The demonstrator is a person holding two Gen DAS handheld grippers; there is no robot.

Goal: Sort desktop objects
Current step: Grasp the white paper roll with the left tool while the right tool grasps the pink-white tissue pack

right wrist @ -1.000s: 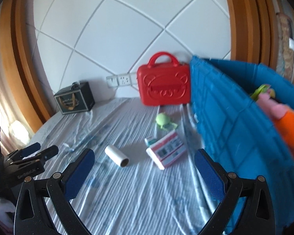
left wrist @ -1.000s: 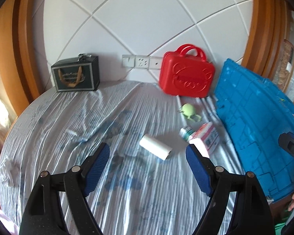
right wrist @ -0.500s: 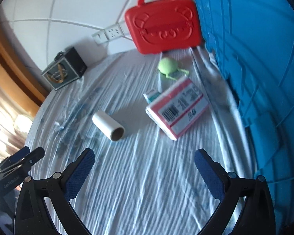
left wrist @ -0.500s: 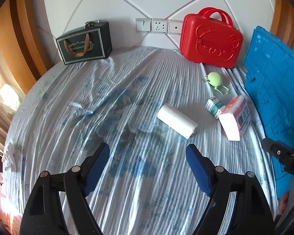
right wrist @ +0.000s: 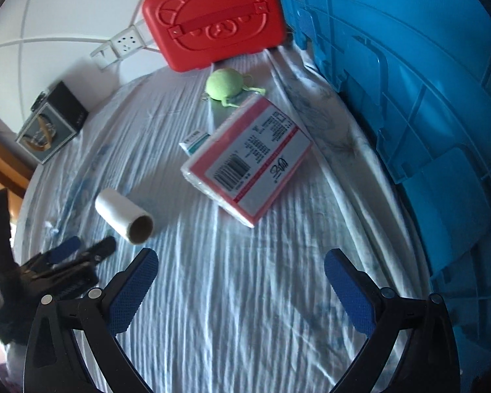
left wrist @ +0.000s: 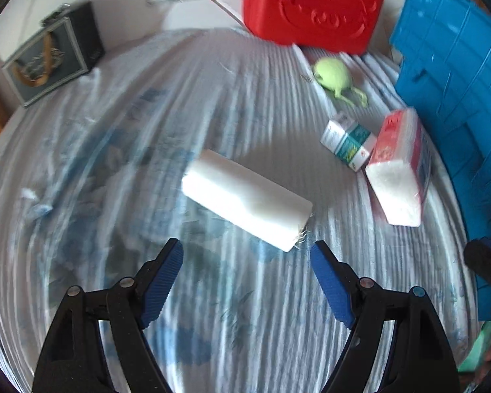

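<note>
Desktop objects all lie loose on the striped cloth (right wrist: pixel 245 294), so the sorting looks not begun. From left: the black gift box (right wrist: pixel 49 134) by the wall, the white paper roll (left wrist: pixel 245 199), the small teal carton (left wrist: pixel 347 142), the green plush toy (right wrist: pixel 224 83), the red-and-white tissue pack (right wrist: pixel 248 160). The left gripper (left wrist: pixel 245 258) hangs just short of the roll, jaws spread, empty. The right gripper (right wrist: pixel 240 273) is spread and empty too. The red case (right wrist: pixel 212 19) stands behind; the blue crate (right wrist: pixel 425 114) walls the right side, close to the tissue pack.
</note>
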